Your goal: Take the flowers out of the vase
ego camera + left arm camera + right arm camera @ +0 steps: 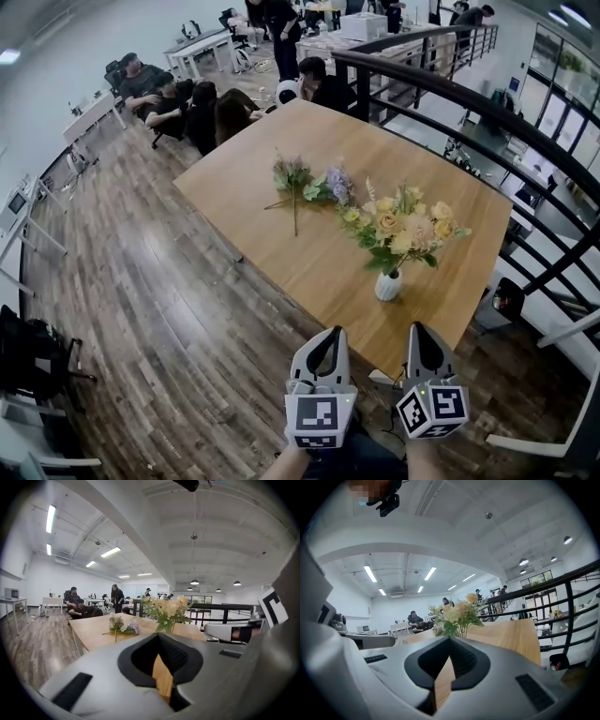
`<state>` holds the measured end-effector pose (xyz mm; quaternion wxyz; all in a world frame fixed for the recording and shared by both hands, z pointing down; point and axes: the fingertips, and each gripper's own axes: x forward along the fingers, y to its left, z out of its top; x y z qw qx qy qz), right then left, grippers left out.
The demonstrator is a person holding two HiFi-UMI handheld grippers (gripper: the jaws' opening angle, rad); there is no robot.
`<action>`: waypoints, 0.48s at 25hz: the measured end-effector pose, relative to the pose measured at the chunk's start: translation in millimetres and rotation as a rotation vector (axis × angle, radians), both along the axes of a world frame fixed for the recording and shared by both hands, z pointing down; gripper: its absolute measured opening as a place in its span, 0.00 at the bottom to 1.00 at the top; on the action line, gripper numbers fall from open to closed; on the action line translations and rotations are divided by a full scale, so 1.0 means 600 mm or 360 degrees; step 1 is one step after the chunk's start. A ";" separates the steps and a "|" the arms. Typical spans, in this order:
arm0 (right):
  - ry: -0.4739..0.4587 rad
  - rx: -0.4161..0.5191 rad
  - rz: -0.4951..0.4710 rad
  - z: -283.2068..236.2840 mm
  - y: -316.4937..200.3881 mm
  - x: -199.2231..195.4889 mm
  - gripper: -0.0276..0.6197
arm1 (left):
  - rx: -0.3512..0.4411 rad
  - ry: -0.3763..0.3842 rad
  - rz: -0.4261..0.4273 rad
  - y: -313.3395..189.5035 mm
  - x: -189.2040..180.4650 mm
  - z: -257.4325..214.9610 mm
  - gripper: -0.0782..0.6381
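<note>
A small white vase (388, 285) stands near the front right of the wooden table (272, 225), holding a bunch of yellow and peach flowers (405, 225). Farther back, a few stems with purple and pale blooms (307, 186) lie flat on the tabletop. My left gripper (335, 331) and right gripper (415, 327) hover side by side just short of the table's near corner, both shut with nothing in them. The left gripper (159, 635) view shows the bouquet (166, 609) straight ahead and the lying stems (121, 626) to its left. In the right gripper (449, 638) view the bouquet (457, 613) rises just beyond the jaws, which hide the vase.
A black railing (487, 122) runs along the table's far and right sides, with a drop beyond it. Several people (187, 103) sit close past the table's far end, near white desks (202, 42). Wood plank floor (141, 309) lies to the left.
</note>
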<state>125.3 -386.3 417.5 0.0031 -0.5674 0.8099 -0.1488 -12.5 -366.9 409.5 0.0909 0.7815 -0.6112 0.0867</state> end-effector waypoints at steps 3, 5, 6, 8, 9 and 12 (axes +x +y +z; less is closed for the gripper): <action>-0.0004 -0.0016 0.0013 0.012 -0.017 0.000 0.04 | -0.0011 -0.0007 0.0004 -0.014 -0.001 0.007 0.16; 0.0004 -0.0029 0.0023 0.021 -0.030 -0.001 0.05 | -0.0020 -0.0009 0.0012 -0.027 -0.002 0.012 0.16; 0.0011 -0.0037 0.0028 0.025 -0.036 -0.001 0.06 | -0.0024 -0.0009 0.0019 -0.034 -0.002 0.014 0.16; 0.0027 -0.0055 0.0041 0.032 -0.050 -0.002 0.08 | -0.0028 -0.0007 0.0041 -0.050 -0.001 0.016 0.16; 0.0038 -0.0064 0.0048 0.035 -0.057 -0.003 0.08 | -0.0027 -0.0006 0.0058 -0.058 0.001 0.017 0.16; 0.0077 -0.0090 0.0073 0.044 -0.079 -0.004 0.08 | -0.0027 0.0002 0.0110 -0.085 0.007 0.018 0.16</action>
